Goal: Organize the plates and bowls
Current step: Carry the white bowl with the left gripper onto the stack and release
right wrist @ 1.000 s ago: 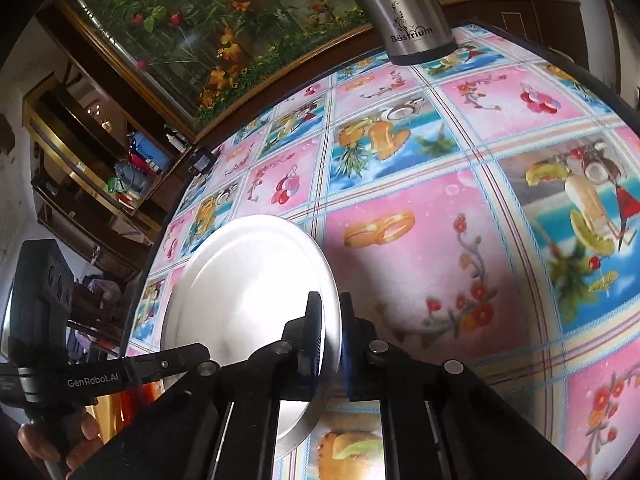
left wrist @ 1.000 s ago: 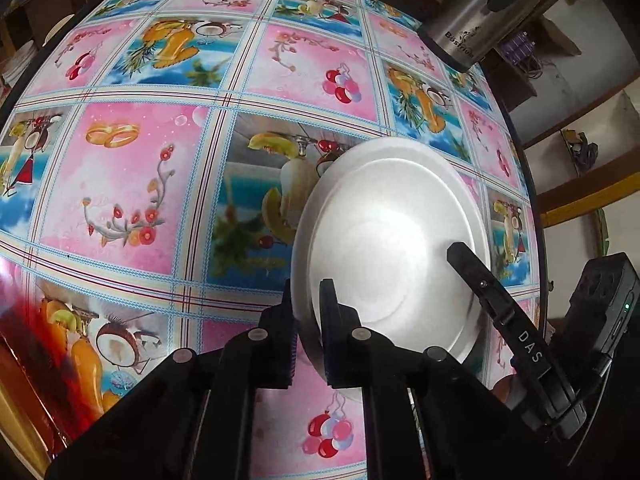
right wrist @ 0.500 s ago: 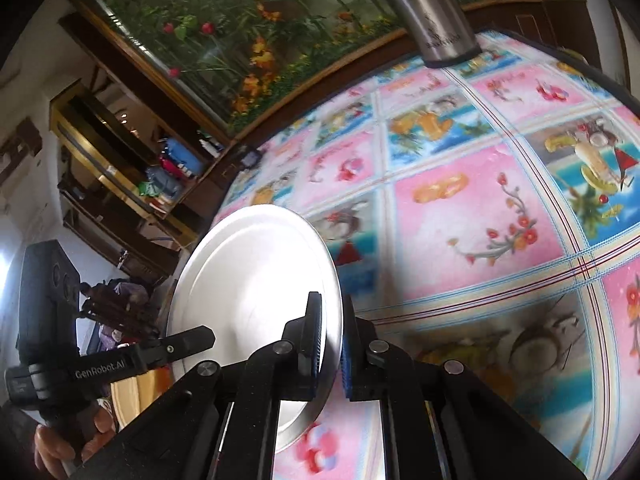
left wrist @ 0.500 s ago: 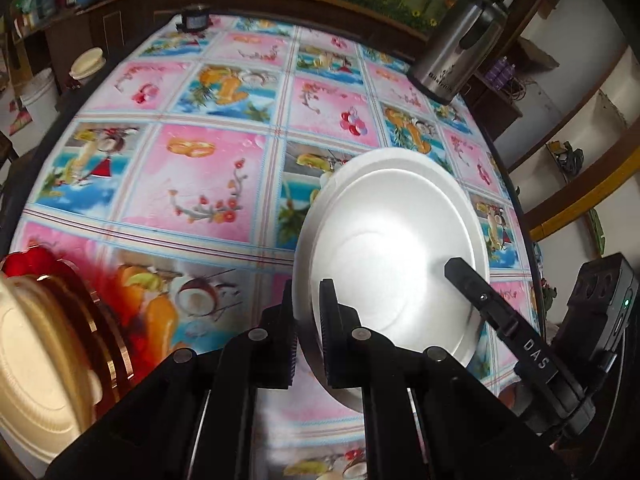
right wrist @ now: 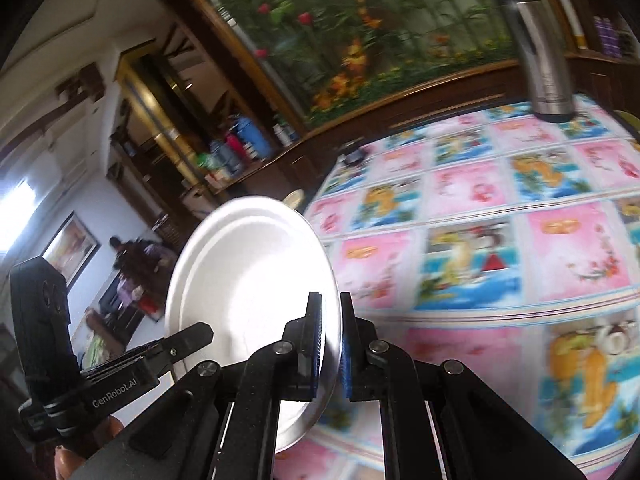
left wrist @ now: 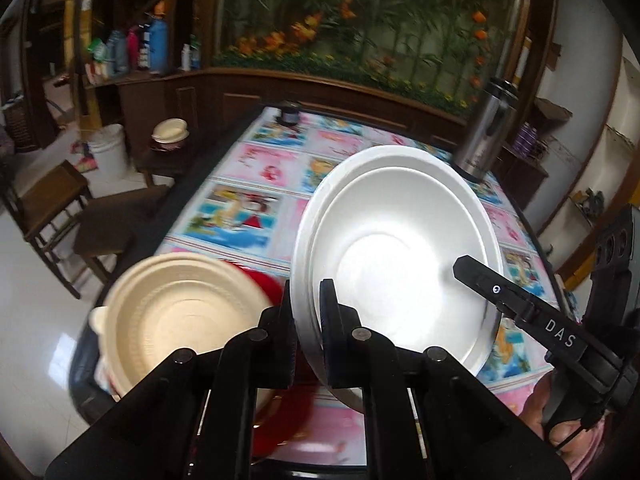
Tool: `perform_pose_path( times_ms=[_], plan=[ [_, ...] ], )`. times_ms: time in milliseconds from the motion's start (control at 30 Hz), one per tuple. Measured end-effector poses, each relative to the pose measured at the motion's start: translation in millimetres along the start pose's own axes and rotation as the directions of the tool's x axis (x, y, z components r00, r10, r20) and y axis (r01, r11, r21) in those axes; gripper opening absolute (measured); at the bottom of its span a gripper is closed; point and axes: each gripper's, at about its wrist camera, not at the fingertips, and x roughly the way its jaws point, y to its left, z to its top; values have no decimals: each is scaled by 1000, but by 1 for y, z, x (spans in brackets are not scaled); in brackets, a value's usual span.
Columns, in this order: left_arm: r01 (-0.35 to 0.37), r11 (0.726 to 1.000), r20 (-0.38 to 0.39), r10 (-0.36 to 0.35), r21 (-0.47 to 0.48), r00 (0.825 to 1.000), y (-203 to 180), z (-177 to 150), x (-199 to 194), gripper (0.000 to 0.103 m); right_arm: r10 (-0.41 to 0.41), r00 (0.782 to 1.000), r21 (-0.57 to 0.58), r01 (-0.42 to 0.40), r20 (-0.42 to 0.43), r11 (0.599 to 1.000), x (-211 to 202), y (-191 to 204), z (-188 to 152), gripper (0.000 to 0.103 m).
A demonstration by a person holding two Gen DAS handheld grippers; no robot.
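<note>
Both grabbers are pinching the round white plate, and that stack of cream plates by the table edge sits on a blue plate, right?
Not quite. The stack of cream plates sits on a red plate, not a blue one; the left wrist view shows it. The left gripper and right gripper do each pinch the round white plate's rim.

We see the plate (left wrist: 400,248) above the table (left wrist: 260,176), the stacked bowls (left wrist: 176,316) at its nine o'clock, the flask (left wrist: 486,132) on the table at its one o'clock.
</note>
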Motion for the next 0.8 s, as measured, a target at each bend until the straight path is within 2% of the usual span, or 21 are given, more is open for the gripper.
perform_pose_path(
  times_ms=[167,333,533,700,800],
  plan=[
    [-88,995,42,90,-41,995,42,-8,-9,8,44,997,-44,-46,-62,998,34,39,-12,7],
    [-140,986,41,144,-88,989,76,-16,-6,8,62,990,-75,-71,-126,995,67,69,-28,8],
    [-168,979,13,171,-116,985,97,-25,5,8,46,983,-105,-65,-176,992,92,84,-43,8],
    [-184,975,-9,185,-127,983,100,-31,13,8,31,980,-130,-58,-197,990,102,90,-51,8],
    [-211,970,-11,211,-124,977,103,-35,13,8,13,979,-155,-45,-201,987,105,93,-55,12]
  ],
)
